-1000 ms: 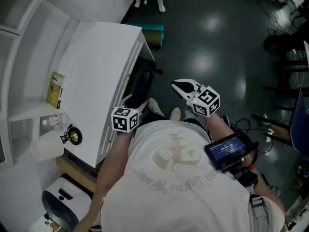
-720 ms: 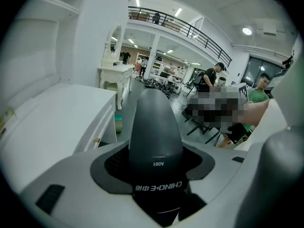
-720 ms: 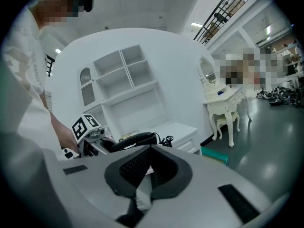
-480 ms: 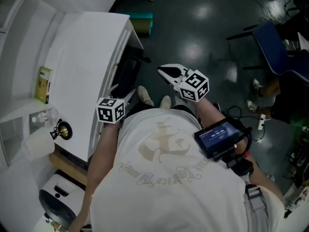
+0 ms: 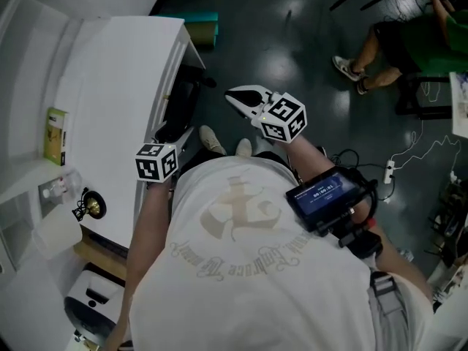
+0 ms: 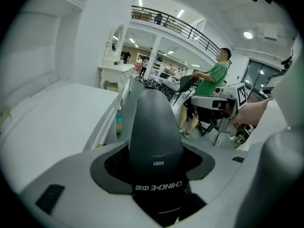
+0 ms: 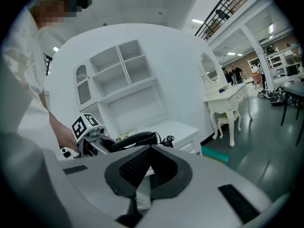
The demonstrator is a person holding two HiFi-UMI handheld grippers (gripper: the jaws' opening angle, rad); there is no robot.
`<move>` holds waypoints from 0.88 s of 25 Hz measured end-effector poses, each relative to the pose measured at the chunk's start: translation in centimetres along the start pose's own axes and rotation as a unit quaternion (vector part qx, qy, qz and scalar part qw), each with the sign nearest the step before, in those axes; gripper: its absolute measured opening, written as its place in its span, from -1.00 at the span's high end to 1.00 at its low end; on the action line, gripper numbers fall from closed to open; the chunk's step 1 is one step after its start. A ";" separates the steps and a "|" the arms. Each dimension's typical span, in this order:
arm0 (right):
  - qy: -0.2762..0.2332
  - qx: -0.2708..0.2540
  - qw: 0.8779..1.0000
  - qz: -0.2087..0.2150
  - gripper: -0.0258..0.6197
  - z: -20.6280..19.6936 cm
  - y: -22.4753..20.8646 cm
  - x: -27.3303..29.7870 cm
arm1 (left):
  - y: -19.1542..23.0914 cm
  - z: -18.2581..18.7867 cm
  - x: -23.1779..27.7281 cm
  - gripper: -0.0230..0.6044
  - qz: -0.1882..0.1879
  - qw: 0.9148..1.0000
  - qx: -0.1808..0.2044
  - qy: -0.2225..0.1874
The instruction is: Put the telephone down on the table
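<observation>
**Left gripper clamped on the telephone handset beside the table edge**

The left gripper is clenched on the black telephone. The handset stands up between its two grey jaws and fills the middle of the left gripper view, with pale lettering across its lower end. In the head view this gripper sits at the person's left side. The telephone stretches forward from it along the front edge of the white table, beside the tabletop. Whether it touches that edge cannot be told. The right gripper view shows the same handset from the side, lying level in the left gripper, with a coiled cord at its far end.

The right gripper is clenched on nothing, its dark pads meeting in a narrow V. In the head view it is held out over the dark floor, well apart from the table and to the right of the telephone. The left gripper view catches it at the right, in the person's hand.

A screen device is strapped on the person's right forearm. A yellow-green box lies on a white shelf left of the table. White shelving rises behind the table. Farther off stands a white dressing table, and a seated person in a green shirt is beyond the handset.
</observation>
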State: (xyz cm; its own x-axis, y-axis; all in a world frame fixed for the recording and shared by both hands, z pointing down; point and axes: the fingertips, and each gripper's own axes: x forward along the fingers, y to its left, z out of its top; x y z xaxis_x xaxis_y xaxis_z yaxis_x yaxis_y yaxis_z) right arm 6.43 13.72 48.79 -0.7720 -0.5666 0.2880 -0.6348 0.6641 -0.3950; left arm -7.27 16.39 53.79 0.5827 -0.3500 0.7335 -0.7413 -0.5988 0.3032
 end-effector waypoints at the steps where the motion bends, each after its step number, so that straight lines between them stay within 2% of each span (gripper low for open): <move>1: 0.001 -0.001 1.000 -0.001 0.87 0.2 -0.1 0.1 | 0.2 0.3 0.1 0.05 -0.001 1.000 0.000 -0.002; 10: 0.009 -0.004 1.000 -0.019 0.87 2.1 -1.6 1.3 | 1.7 3.0 0.7 0.05 -0.013 1.000 0.005 -0.007; 22: 0.018 -0.008 0.999 -0.041 0.87 4.0 -1.7 7.0 | 8.1 5.1 -0.4 0.05 -0.016 0.999 0.027 -0.006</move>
State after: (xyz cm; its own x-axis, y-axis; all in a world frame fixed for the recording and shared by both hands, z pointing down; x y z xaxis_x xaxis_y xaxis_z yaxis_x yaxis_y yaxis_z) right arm 2.20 6.68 47.95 -0.7180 -0.6014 0.3506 -0.6961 0.6236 -0.3558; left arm -11.81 8.01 52.89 0.6106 -0.3381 0.7162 -0.7028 -0.6481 0.2932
